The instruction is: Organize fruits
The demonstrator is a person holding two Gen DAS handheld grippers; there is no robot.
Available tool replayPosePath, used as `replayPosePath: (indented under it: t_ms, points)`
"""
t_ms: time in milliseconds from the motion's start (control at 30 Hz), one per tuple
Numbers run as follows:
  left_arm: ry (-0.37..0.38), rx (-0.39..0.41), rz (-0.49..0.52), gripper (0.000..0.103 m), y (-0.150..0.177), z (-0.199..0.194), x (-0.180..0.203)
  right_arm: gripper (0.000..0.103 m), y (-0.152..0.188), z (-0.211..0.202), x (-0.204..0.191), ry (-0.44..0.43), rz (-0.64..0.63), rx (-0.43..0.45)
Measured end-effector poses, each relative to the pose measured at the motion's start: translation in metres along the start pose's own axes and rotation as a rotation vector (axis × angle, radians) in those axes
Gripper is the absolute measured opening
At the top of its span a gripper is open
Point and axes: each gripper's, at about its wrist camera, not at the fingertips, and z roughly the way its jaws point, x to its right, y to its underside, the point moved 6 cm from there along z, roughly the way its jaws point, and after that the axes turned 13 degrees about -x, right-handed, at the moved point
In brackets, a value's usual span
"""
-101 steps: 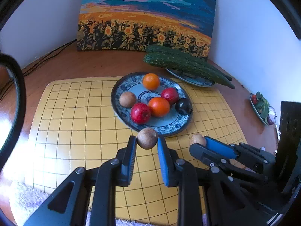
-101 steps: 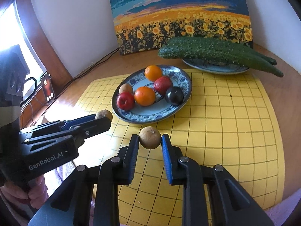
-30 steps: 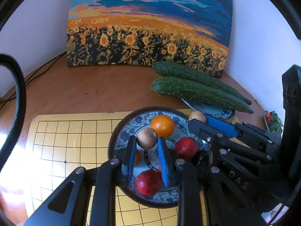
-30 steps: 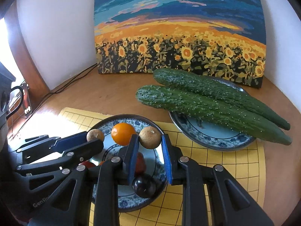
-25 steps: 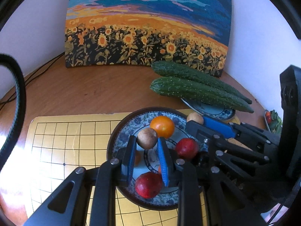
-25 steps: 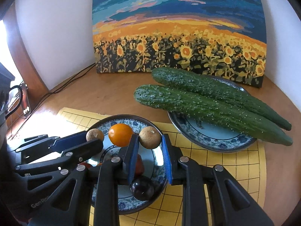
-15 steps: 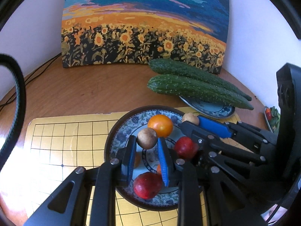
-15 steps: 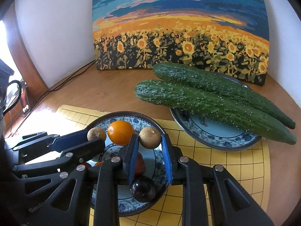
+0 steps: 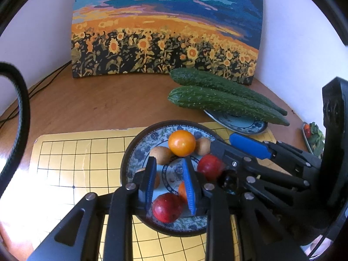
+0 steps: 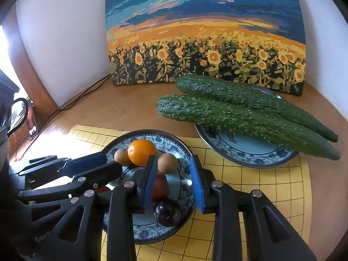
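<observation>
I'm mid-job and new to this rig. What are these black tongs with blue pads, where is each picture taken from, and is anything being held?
No robot arm: a person holds a two-finger gripper in each hand, each with a fisheye camera looking along its fingers. One picture is from the left gripper, the other from the right gripper. On the yellow grid mat sits a blue-patterned plate holding an orange fruit, red fruits, a dark plum and small brown round fruits. Two green cucumbers lie on a second plate behind. Both jaws stand open; nothing is held.
</observation>
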Motion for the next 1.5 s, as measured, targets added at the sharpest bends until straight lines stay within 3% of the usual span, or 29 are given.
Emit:
replayPosePath:
  t_ms: [667,867,1500]
  points:
    - [-0.033,0.04,-0.028,0.043,0.032,-0.039,-0.003,0.044,0.036,-0.045,-0.018,-0.014,0.0,0.019]
    - [-0.044,0.013,-0.043,0.047,0.049,-0.041,-0.005,0.048,0.052,-0.054,-0.023,-0.01,-0.003,0.024]
    - [-0.11,-0.012,-0.075,0.052,0.08,-0.019,-0.006,0.051,0.089,-0.035,-0.009,0.059,0.03,-0.01]
